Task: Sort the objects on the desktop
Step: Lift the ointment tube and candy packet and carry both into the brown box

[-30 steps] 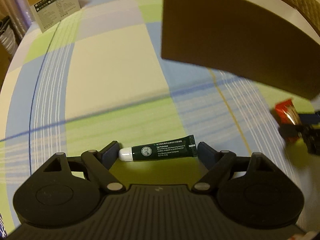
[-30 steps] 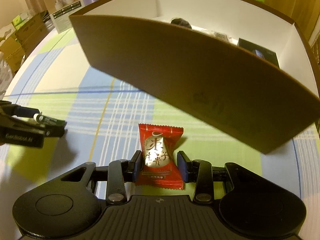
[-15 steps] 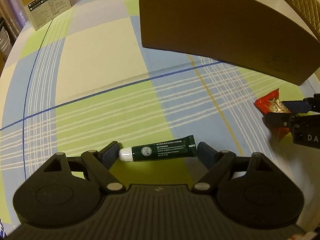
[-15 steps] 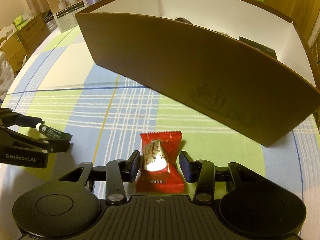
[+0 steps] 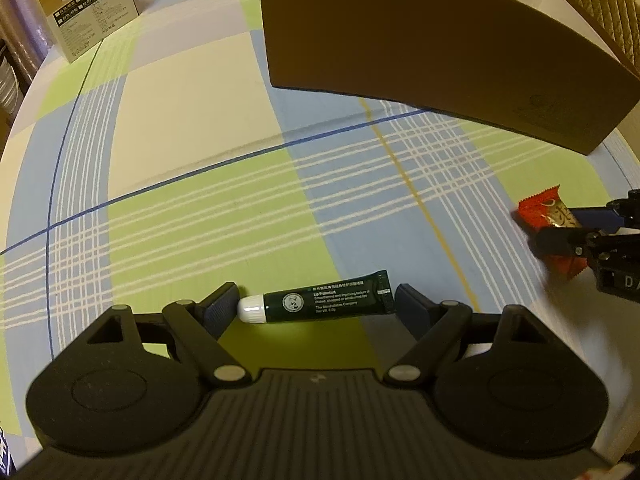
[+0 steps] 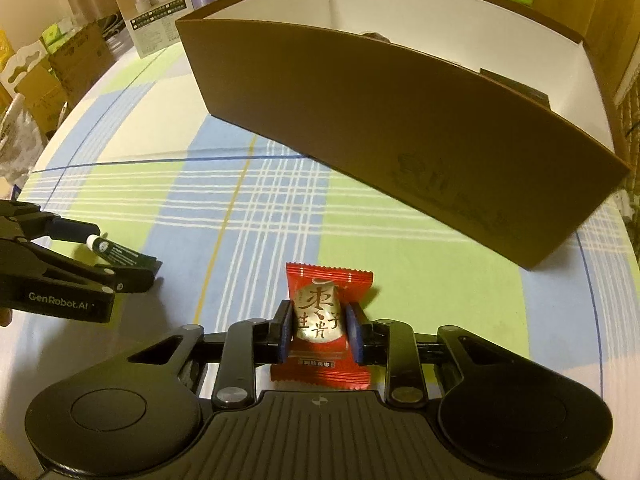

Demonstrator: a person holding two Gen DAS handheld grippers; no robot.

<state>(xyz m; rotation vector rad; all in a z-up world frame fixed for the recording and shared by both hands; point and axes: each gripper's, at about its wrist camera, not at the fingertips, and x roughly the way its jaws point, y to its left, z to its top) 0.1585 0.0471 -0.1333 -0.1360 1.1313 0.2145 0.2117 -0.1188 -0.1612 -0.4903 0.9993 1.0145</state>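
Right, both grippers are loaded and short of the box, so this reads as the carry step of the sort, drop-off not yet done.

Left gripper (image 5: 316,306): pinching a dark green lip balm tube (image 5: 320,303) end to end, white cap against the left finger, crimped tail against the right finger (image 5: 412,305). The tube lies crosswise between the jaws. Whether it is lifted off the checked tablecloth (image 5: 192,136) or just skimming it, I can't tell from this angle.

Right gripper (image 6: 318,332): pressed onto a red candy packet (image 6: 322,326), pads on its two sides, packet upright with the print facing the camera. In the left wrist view the same packet (image 5: 548,216) shows near the right edge, well apart from the tube.

The brown cardboard box (image 6: 400,128) stands ahead of both grippers, open top, white inside, a few dark items already in it but too hidden by the near wall to name. A small printed carton (image 6: 154,8) sits at the far left of the table, not involved.

Next move, as I judge it: raise each gripper above the near wall, go over the rim, then open. The wall is tall relative to the current height, so clipping it is the main risk. The end-to-end hold on the tube looks marginal, so avoid jolts.
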